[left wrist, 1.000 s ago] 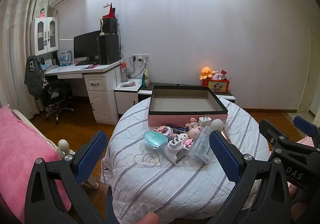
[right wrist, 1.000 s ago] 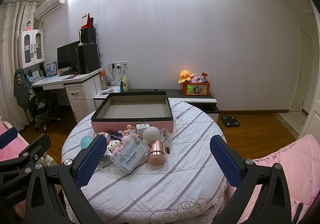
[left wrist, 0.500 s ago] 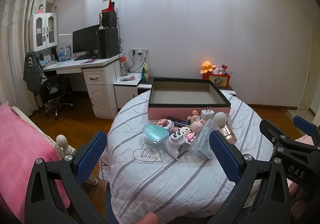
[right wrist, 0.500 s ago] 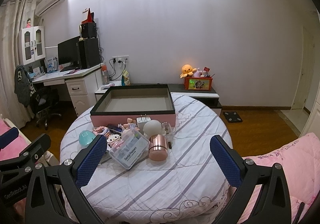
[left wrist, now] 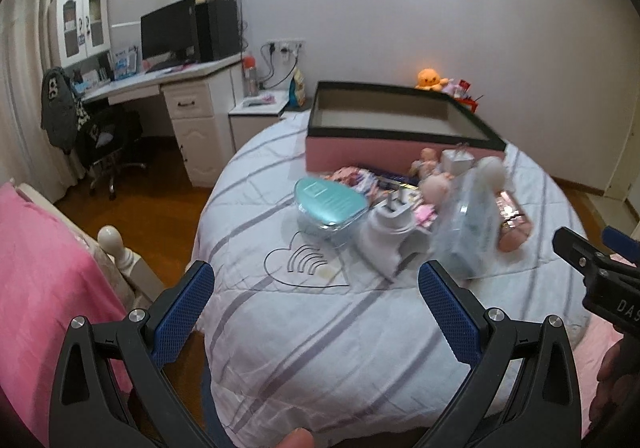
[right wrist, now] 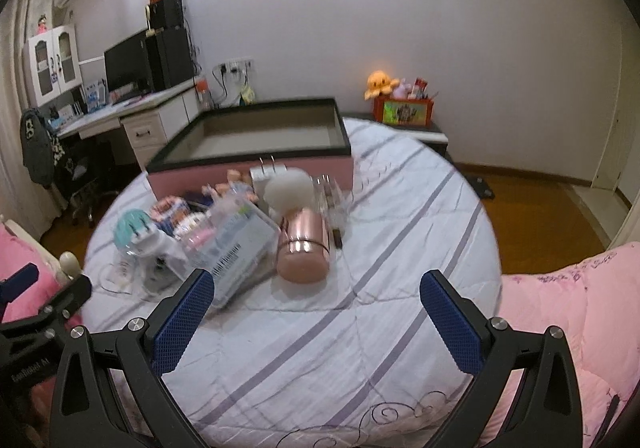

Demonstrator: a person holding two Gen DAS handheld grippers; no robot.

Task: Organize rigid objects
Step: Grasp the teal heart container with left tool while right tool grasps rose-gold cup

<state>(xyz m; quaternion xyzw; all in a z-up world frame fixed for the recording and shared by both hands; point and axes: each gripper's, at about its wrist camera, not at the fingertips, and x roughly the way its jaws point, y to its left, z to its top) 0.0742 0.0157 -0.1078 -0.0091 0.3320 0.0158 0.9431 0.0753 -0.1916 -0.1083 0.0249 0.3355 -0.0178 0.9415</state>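
**Clutter heaped before an open box, both tools held clear**

A round tabletop (right wrist: 400, 248) draped in a striped quilt is seen. A pink box (right wrist: 256, 144) with a black rim stands at its far side, open. Just in front of it a pile is spread: a clear plastic case (right wrist: 240, 244), a rose-gold cylinder (right wrist: 304, 252) lying beside it, a teal-lidded container (left wrist: 330, 204). The left gripper (left wrist: 316, 304) and right gripper (right wrist: 316, 308) are held above the near edge, jaws wide apart, nothing gripped.

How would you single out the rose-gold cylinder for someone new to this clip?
Start at the pink box on the round table; a clutter pile sits before it. At the pile's right edge lies the rose-gold cylinder, the only shiny metallic item.
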